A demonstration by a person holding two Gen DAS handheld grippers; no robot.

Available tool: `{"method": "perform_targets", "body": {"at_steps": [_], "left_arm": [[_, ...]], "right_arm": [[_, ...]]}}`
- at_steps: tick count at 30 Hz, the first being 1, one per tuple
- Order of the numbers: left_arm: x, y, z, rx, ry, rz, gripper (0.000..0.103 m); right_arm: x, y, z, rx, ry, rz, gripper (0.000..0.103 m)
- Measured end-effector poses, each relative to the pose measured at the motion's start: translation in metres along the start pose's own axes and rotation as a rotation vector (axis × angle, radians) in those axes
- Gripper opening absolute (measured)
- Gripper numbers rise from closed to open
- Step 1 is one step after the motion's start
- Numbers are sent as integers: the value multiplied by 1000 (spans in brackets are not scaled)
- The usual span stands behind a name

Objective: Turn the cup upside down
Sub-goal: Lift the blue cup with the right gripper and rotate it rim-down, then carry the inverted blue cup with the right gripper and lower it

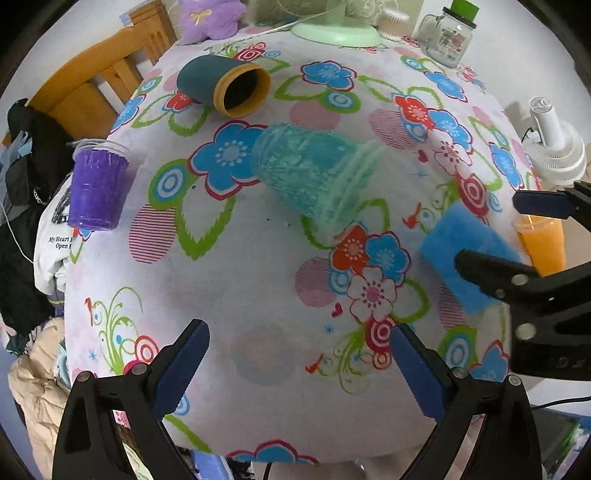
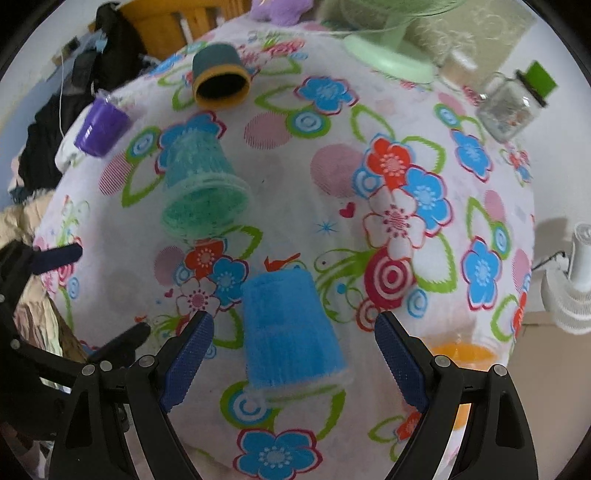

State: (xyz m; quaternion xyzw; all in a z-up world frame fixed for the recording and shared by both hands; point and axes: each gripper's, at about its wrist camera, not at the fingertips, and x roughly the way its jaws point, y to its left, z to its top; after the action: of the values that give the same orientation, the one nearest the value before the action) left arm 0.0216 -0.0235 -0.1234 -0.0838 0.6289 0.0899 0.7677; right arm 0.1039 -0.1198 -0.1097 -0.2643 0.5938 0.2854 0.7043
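A blue plastic cup point(image 2: 291, 328) stands upside down on the floral tablecloth, between the open fingers of my right gripper point(image 2: 293, 354), which do not touch it. It also shows in the left wrist view point(image 1: 465, 251), behind the right gripper's fingers point(image 1: 491, 273). A teal translucent cup point(image 1: 314, 173) lies on its side mid-table, also seen in the right wrist view point(image 2: 199, 184). My left gripper point(image 1: 299, 365) is open and empty near the table's front edge.
A dark teal cup with a yellow rim point(image 1: 225, 83) lies on its side at the back. A purple cup point(image 1: 98, 184) stands at the left edge. An orange cup point(image 1: 543, 242) stands at the right. A glass jar point(image 1: 448, 37), a green fan base point(image 1: 332, 31) and a white fan point(image 1: 554, 147) are around.
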Motion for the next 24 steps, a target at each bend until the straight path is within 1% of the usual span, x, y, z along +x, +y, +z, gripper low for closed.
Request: {"method": "perform_targets", "body": {"at_steps": [7,16,17,19,21,22,24], "left_arm": [[18,-1,7,-6,29,-28,99],[43,3,7,-12,90,-39,99],[45,2,7,-9,94,-41,99],[48,0,7,-3,103,-45,99],[51,-1,8,3,109,-47,99],[53,-3,11,8,111,-46,99],[54,-5,11,19,111,-42,99]], "right_arm": [[26,7,16,-56,58,0,90],[56,9,22,-108,153,-6,90],[59,9,22,-112,162,-6,89],[64,9,22,-118,182,-7,83],[68,7,21,-116,201,-10,80],[70,7,21,-114,209,-8,77],[73,6,20,-106,221,3,73]]}}
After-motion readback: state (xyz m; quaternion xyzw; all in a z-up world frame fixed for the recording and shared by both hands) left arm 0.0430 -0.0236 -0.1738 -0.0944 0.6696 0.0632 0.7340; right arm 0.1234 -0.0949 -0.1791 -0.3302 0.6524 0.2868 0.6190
